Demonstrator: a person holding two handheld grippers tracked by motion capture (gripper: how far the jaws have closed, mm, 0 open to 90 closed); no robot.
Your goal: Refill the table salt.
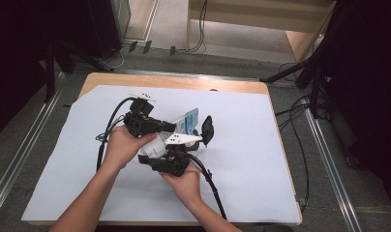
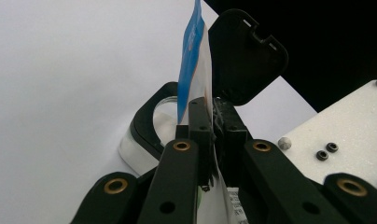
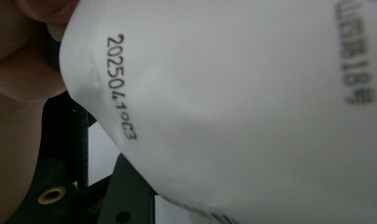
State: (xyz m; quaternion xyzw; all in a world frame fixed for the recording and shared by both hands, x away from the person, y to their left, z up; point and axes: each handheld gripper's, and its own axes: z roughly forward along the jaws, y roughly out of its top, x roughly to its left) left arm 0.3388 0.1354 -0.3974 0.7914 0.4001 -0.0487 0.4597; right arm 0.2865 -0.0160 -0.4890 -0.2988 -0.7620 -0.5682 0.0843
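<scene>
Left gripper (image 2: 210, 140) jaws closed tight on the thin blue-and-white pouch (image 2: 192, 70), which stands up straight out of the pads. Just beyond the tips: black plastic container rim (image 2: 147, 123), round opening, hinged lid (image 2: 245, 51) flipped up. Right gripper (image 1: 170, 162) hugs the soft white pouch body (image 3: 252, 112), glossy, printed date code; can't tell its jaw state. White paper sheet (image 1: 242, 159) under everything.

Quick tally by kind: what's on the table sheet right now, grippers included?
Grippers: 2, left gripper and right gripper
Wipes packs: 1, a white pack with its black flip lid open
Blue-and-white sheets pulled from the pack: 1, sheet
Total: 4
</scene>
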